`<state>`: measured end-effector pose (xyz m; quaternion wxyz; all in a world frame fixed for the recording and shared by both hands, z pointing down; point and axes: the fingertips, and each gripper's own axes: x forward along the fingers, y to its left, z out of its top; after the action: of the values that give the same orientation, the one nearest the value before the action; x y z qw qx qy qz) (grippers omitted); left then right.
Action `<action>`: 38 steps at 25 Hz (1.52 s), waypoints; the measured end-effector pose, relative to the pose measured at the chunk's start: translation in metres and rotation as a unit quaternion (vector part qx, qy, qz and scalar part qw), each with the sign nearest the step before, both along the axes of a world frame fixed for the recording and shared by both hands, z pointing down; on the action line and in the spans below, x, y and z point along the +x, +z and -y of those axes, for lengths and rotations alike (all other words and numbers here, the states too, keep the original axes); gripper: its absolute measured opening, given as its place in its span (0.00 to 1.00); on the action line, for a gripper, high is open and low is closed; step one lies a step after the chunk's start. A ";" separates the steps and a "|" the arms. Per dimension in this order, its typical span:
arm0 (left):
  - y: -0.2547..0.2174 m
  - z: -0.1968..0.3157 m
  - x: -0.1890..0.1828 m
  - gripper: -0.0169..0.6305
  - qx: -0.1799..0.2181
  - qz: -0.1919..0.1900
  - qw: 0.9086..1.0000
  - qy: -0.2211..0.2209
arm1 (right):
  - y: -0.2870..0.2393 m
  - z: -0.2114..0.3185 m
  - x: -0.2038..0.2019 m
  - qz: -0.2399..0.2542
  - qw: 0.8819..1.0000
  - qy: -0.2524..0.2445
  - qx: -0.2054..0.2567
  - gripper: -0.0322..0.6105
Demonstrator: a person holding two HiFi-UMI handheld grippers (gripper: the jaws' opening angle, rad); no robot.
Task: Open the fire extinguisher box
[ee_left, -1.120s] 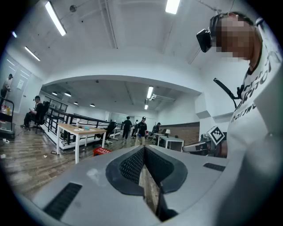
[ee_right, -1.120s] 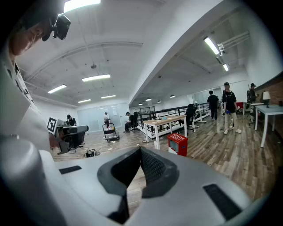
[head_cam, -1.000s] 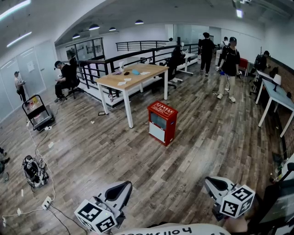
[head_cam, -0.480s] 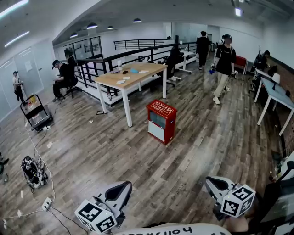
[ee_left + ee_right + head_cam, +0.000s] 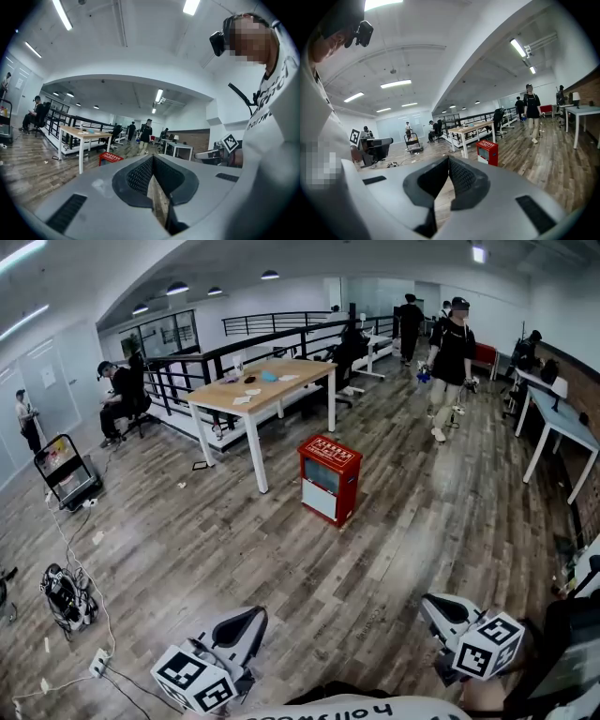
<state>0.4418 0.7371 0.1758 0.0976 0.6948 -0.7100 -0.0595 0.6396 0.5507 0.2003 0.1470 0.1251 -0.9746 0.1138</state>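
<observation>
The red metal fire extinguisher box (image 5: 330, 479), a squat upright cabinet with a pale panel in its front and white print on its top, stands on the grey-brown plank floor (image 5: 394, 559) near the middle of the room. It is close to the front corner leg of a long light-wood counter with white legs (image 5: 262, 388) that carries a few papers and small items. The box's front looks closed. Both tongs sit low at the near edge of the head view, well apart from the box. The left tongs (image 5: 251, 618) have their ribbed dark pads drawn together with nothing between them, pointing out across the room. The right tongs (image 5: 439, 604) are likewise pressed together and empty, tipped slightly downward. Beyond the box a person in dark clothes (image 5: 451, 352) walks on the open floor. Another person (image 5: 117, 397) sits by the black railing at the left.
</observation>
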 end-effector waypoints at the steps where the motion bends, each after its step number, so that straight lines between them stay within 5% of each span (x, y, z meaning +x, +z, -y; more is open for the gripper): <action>1: 0.002 0.000 -0.004 0.04 0.001 -0.004 1.000 0.000 | 0.001 -0.001 -0.001 0.002 1.000 0.003 -0.002 0.07; 5: 0.011 0.000 -0.007 0.04 -0.003 -0.021 1.000 0.010 | 0.005 -0.003 -0.001 0.005 1.000 0.010 -0.016 0.07; 10: 0.019 0.006 -0.010 0.04 -0.016 0.010 1.000 0.024 | 0.012 0.004 -0.015 -0.004 1.000 0.010 -0.017 0.07; 18: 0.024 0.043 -0.043 0.04 -0.015 0.012 1.000 -0.002 | 0.021 0.052 -0.055 -0.016 1.000 -0.008 -0.015 0.07; 29: 0.026 0.154 -0.084 0.04 -0.020 0.010 1.000 0.005 | 0.014 0.170 -0.093 -0.042 0.999 -0.005 0.004 0.07; 38: 0.036 0.241 -0.141 0.04 0.004 -0.044 0.999 -0.027 | 0.019 0.260 -0.130 -0.050 0.998 -0.024 0.015 0.07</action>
<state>0.3008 0.4962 0.2115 0.1246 0.6725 -0.7232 -0.0958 0.5091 0.2911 0.2197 0.1965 0.1095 -0.9703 0.0893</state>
